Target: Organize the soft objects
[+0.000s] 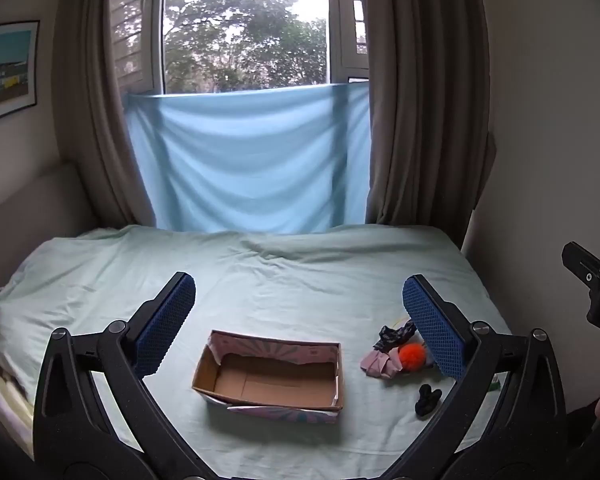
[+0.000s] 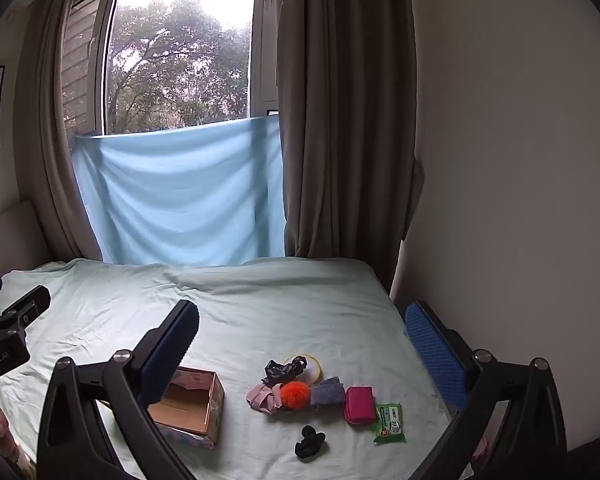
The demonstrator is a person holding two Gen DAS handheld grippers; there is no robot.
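Both grippers hover with fingers spread wide, holding nothing: left gripper (image 1: 300,320), right gripper (image 2: 302,344). Nearest, the black fabric scrunchie (image 2: 309,441); beyond it the fluffy orange pompom (image 2: 295,395) in the heap, right of the empty open cardboard box (image 1: 268,376). Risk: pinching the wrinkled pale green bedsheet (image 2: 280,300) along with soft cloth. Farther back, blue drape (image 2: 180,192), brown curtains, window.
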